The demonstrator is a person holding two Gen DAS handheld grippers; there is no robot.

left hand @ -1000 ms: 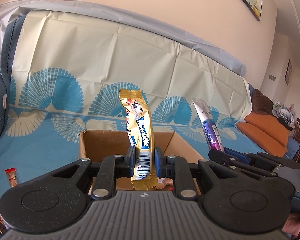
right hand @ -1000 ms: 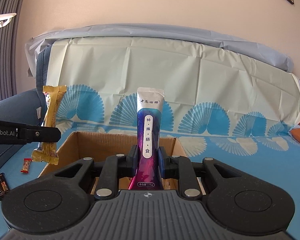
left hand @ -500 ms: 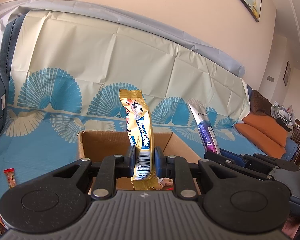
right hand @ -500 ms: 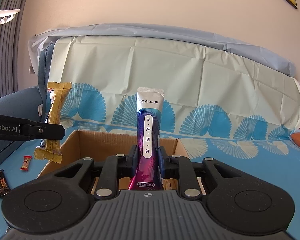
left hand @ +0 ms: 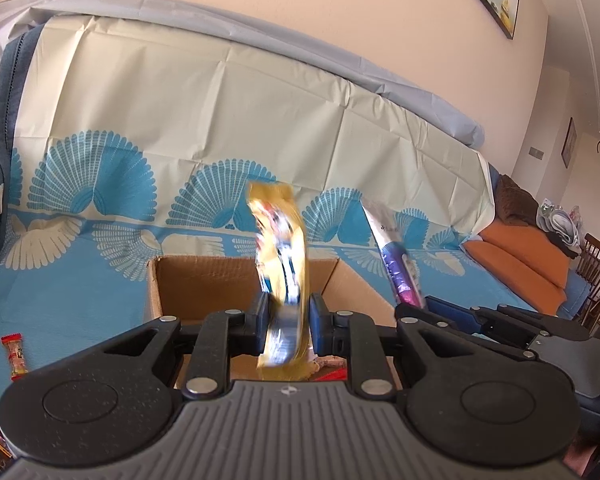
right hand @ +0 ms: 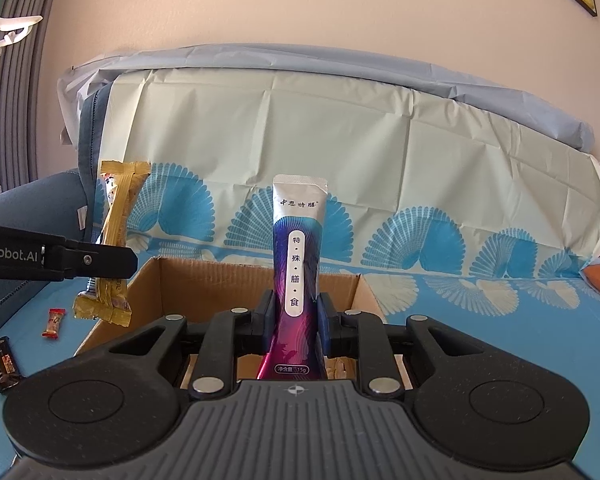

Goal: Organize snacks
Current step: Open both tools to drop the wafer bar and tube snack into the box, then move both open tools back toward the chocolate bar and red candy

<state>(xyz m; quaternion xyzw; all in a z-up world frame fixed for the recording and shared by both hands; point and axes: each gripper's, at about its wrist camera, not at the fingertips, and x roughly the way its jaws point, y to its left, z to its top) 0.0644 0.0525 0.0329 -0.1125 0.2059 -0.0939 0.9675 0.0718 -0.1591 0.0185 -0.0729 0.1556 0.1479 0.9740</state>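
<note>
Over the open cardboard box [right hand: 256, 276], the left gripper [left hand: 288, 320] is opening around a blurred golden snack bar [left hand: 282, 264]; the right gripper [right hand: 296, 320], also opening, has a purple sachet [right hand: 298, 264] upright between its pads.

Both grippers pointed slightly downward, side by side: the left gripper [left hand: 288, 316] and right gripper [right hand: 297, 318] were opening.

Upright gold snack bar [left hand: 284, 276] and purple sachet [right hand: 298, 280] above open cardboard box [right hand: 204, 284]
</note>
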